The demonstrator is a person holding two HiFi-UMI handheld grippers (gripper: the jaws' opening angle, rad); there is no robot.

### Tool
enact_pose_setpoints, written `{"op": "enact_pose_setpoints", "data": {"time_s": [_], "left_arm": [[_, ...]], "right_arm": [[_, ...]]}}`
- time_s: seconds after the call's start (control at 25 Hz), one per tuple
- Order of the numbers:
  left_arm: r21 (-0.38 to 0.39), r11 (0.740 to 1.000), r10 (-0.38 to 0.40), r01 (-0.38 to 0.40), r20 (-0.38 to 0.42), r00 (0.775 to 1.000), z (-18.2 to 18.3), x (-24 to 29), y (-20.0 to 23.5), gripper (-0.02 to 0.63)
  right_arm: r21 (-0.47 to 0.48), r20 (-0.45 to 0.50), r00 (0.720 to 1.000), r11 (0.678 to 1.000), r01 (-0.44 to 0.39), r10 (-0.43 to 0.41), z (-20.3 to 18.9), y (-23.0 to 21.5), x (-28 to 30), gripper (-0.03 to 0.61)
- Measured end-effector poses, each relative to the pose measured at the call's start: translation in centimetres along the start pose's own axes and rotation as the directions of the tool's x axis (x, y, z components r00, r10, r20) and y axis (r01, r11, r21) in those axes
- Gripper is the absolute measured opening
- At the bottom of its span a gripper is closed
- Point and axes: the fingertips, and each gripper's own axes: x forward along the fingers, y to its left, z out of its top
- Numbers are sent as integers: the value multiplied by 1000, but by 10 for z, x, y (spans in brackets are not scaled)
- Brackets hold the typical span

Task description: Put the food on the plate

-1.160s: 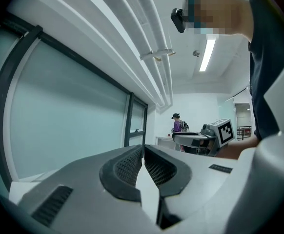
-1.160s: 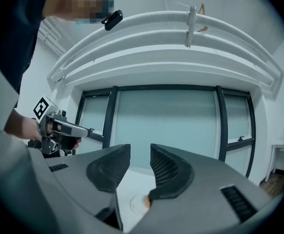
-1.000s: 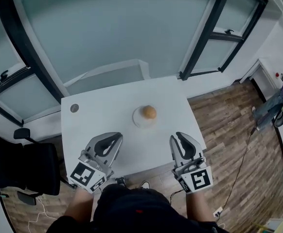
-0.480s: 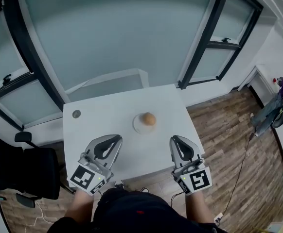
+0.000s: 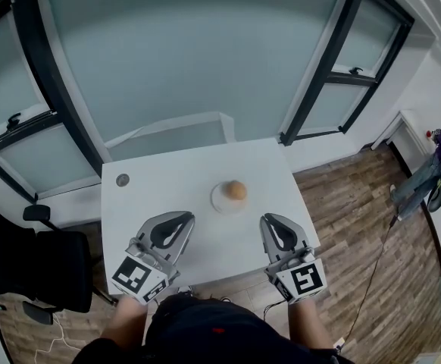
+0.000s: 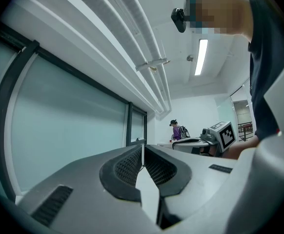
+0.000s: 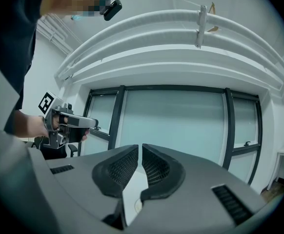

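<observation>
Food (image 5: 236,190) — a round brown item — rests on the plate (image 5: 220,204), on the table (image 5: 167,188). Left gripper (image 5: 188,218): nearer the person than the plate and to its left, jaws closed tip to tip, nothing between them. Right gripper (image 5: 266,219): nearer than the plate and to its right — jaws pressed together, empty. Neither gripper touches the plate.

White table (image 5: 154,192), frosted glass wall (image 5: 182,51) in black frames, wood floor (image 5: 357,199), black chair (image 5: 31,262), ceiling light (image 6: 200,56)
</observation>
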Motion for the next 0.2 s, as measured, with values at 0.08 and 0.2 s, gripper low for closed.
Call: {"op": "enact_pose_setpoints", "data": {"time_s": [0.08, 0.2], "left_arm": [[0, 1000, -3, 3, 0, 1000, 0, 1, 2, 35], [0, 1000, -6, 6, -4, 1000, 0, 3, 5, 34]], "right_arm": [[2, 4, 1000, 1000, 18, -18, 0, -4, 2, 41], [6, 9, 999, 999, 41, -41, 1, -10, 4, 41]]}}
